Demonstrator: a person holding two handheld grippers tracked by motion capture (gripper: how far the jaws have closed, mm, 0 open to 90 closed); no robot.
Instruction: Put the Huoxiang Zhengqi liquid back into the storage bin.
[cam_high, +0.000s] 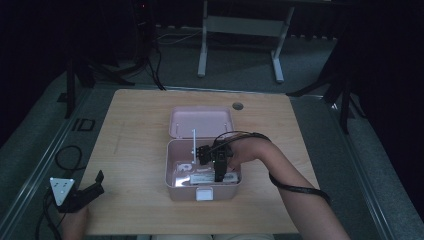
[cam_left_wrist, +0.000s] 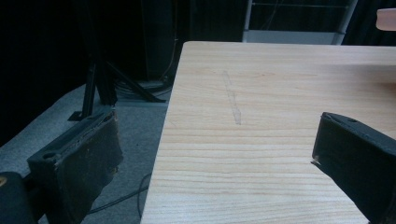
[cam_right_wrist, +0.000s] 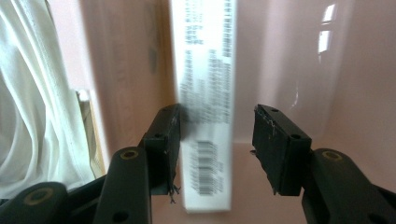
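A pink box (cam_high: 170, 167) stands open at the middle of the wooden table (cam_high: 130, 130), its lid (cam_high: 201, 121) folded back. My right gripper (cam_high: 218, 172) reaches down into it. In the right gripper view the open jaws of that gripper (cam_right_wrist: 217, 114) straddle a long white carton (cam_right_wrist: 205, 56) with printed text and a barcode. The left jaw touches the carton and a gap remains at the right jaw. My left gripper (cam_high: 97, 182) rests at the table's near left corner, open and holding nothing (cam_left_wrist: 215, 121).
White crumpled material (cam_right_wrist: 32, 93) lies inside the box beside the carton. A thin white rod (cam_high: 193, 142) rises from the box's back wall, and a white latch (cam_high: 204, 194) sits on its front. A desk frame (cam_high: 240, 30) stands on the floor beyond the table.
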